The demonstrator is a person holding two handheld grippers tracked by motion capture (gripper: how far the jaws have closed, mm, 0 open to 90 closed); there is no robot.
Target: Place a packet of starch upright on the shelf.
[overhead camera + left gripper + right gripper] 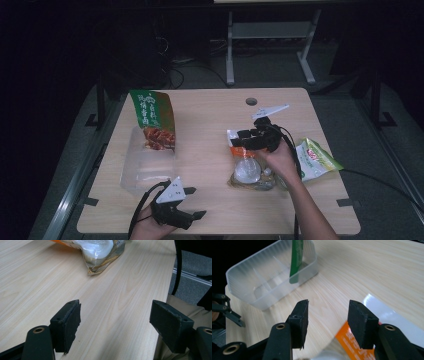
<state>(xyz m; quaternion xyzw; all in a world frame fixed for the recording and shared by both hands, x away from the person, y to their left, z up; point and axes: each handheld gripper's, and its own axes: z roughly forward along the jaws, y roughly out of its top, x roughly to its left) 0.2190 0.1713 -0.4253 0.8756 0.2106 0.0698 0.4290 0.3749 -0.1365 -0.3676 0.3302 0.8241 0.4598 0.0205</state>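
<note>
- Right gripper [248, 138]: jaws apart, nothing between them, poised just above the orange-and-white end of a clear plastic snack pouch [250, 170] lying right of table centre.
- Left gripper [195, 202]: jaws wide apart, empty, at the near left edge.
- Clear ribbed plastic bin [249, 285]: left side, holding a green printed food packet [152, 117].
- Green-and-white crisp bag [315, 157]: far right edge of the wooden table [210, 115].

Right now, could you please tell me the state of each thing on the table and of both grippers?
Clear bin: upright, open-topped, green pouch inside.
Green pouch: standing, leaning in the bin's far end.
Orange-topped snack bag: lying flat, sealed.
Light green bag: lying near the table's right edge.
Left gripper: open, nothing between the jaws.
Right gripper: open above the orange-topped snack bag.
</note>
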